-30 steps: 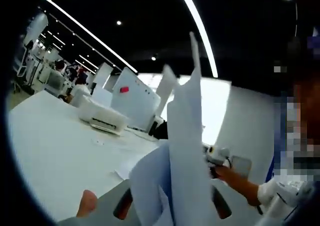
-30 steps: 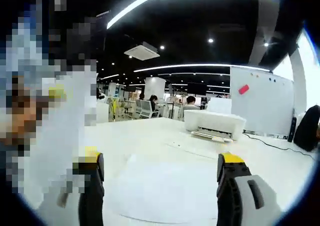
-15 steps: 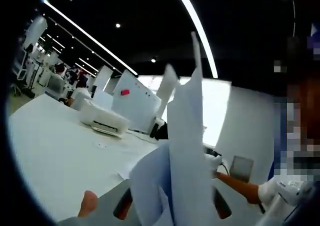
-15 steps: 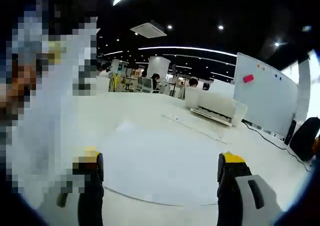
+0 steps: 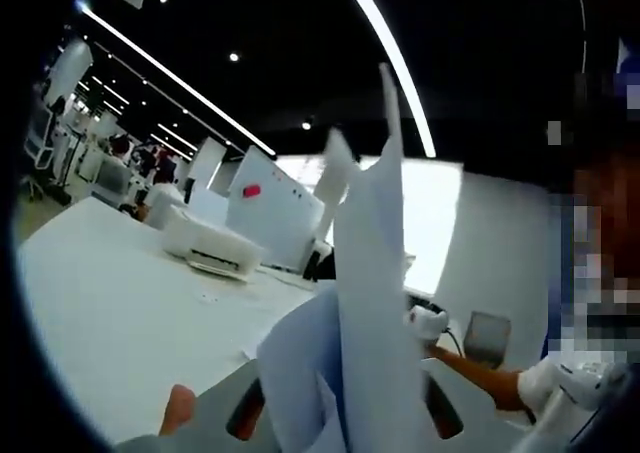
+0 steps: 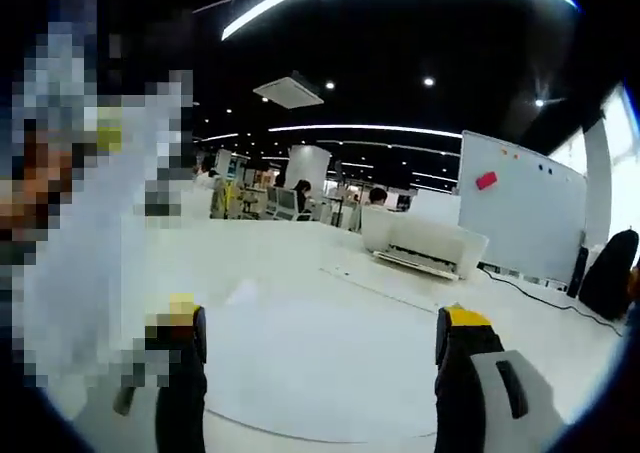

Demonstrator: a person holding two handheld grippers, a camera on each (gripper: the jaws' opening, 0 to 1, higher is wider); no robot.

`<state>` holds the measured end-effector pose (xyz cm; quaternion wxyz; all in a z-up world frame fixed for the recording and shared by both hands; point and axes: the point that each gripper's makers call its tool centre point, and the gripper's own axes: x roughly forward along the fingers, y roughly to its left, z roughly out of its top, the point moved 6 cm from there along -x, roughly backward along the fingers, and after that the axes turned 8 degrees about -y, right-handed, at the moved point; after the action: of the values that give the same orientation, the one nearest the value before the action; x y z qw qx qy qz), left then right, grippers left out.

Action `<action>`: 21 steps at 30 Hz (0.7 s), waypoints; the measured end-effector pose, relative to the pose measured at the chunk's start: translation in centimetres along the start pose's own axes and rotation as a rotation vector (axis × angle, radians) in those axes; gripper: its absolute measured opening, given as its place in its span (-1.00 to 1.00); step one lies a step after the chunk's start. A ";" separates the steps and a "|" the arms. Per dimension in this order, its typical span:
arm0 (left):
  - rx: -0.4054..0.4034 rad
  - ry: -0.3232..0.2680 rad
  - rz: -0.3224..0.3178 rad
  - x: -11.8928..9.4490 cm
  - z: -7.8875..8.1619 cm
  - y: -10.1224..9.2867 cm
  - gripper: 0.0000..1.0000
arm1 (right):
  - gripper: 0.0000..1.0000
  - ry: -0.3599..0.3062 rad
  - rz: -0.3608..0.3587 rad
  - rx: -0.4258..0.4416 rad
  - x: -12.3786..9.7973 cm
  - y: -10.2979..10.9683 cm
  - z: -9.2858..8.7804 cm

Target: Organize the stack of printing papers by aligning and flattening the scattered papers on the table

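In the left gripper view, a bunch of white printing papers (image 5: pixel 365 303) stands upright between the two jaws, curling at the bottom. My left gripper (image 5: pixel 345 413) is shut on these papers. The other gripper (image 5: pixel 428 323) comes in from the right, held by a hand with a bare forearm. In the right gripper view, my right gripper (image 6: pixel 318 373) is open with nothing between its fingers (image 6: pixel 452 358). Beyond it a large sheet of paper (image 6: pixel 320 368) lies flat on the white table (image 6: pixel 290 263).
A white printer (image 6: pixel 420 243) stands at the back of the table, also in the left gripper view as the printer (image 5: pixel 210 248). A whiteboard (image 6: pixel 525 213) with a red magnet rises behind it. Loose sheets (image 6: pixel 385 285) lie near the printer. People sit at far desks.
The right gripper view has tilted down and back up over the flat sheet; the left gripper view has barely shifted. The papers stay held in my left gripper.
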<state>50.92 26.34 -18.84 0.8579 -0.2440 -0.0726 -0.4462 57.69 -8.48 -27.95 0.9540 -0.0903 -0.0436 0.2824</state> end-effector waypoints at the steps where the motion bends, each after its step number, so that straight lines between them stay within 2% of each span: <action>1: 0.003 -0.001 0.000 0.0 0.0 -0.1 -0.87 | 0.81 0.002 0.002 0.001 0.0 0.1 -0.1; 4: 0.010 -0.006 -0.001 -0.2 0.3 -0.1 -0.87 | 0.81 0.026 0.021 0.034 0.3 0.3 -0.9; 6: 0.011 -0.009 0.000 -0.2 0.4 -0.1 -0.87 | 0.81 0.050 0.018 0.011 0.3 0.5 -1.4; 7: 0.011 -0.009 0.000 -0.2 0.4 -0.1 -0.87 | 0.81 0.048 0.048 -0.023 0.4 0.8 -1.5; 13: 0.005 -0.013 0.000 -0.2 0.3 -0.1 -0.87 | 0.81 0.067 0.111 -0.010 1.0 2.2 -2.6; 18: 0.003 -0.015 0.000 -0.2 0.2 -0.1 -0.87 | 0.81 0.140 0.113 0.058 1.0 2.0 -4.6; 20: 0.001 -0.018 0.001 -0.3 0.2 0.0 -0.87 | 0.81 0.189 0.100 0.109 0.7 1.9 -5.8; 21: 0.001 -0.018 0.003 -0.3 0.2 0.0 -0.87 | 0.81 0.175 0.103 0.113 0.7 1.8 -5.9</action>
<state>50.77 26.65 -18.76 0.8581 -0.2479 -0.0802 -0.4425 58.12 -7.44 -34.04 0.9419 -0.0626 0.0604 0.3243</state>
